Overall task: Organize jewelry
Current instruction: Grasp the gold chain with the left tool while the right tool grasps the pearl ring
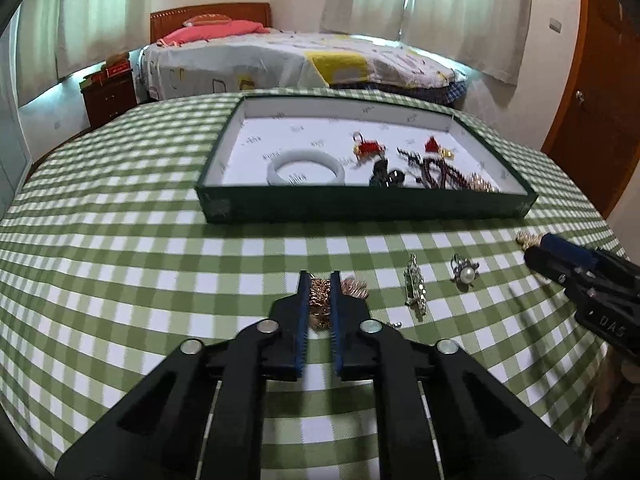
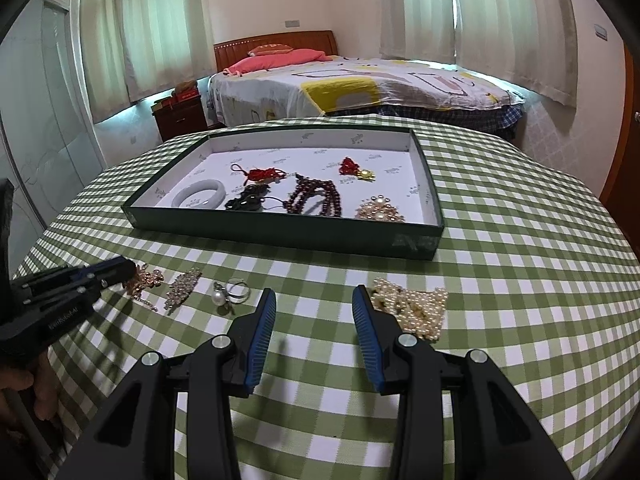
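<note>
A dark green tray (image 1: 360, 210) (image 2: 280, 232) with a white lining holds a white bangle (image 1: 306, 168), red knot charms (image 1: 368, 147), dark red beads (image 2: 316, 200) and a gold brooch (image 2: 378, 210). On the checked cloth lie a rose-gold piece (image 1: 320, 300) (image 2: 146, 280), a rhinestone clip (image 1: 414, 286) (image 2: 183, 286), a pearl ring (image 1: 464, 272) (image 2: 230, 294) and a pearl piece (image 2: 412, 306). My left gripper (image 1: 319, 284) is closed around the rose-gold piece on the cloth. My right gripper (image 2: 314, 300) is open and empty, just left of the pearl piece.
The round table (image 2: 520, 280) has a green and white checked cloth and drops away at the right and front edges. A bed (image 2: 360, 84), a nightstand (image 2: 180, 118) and curtained windows stand behind it. A wooden door (image 1: 600, 100) is at the right.
</note>
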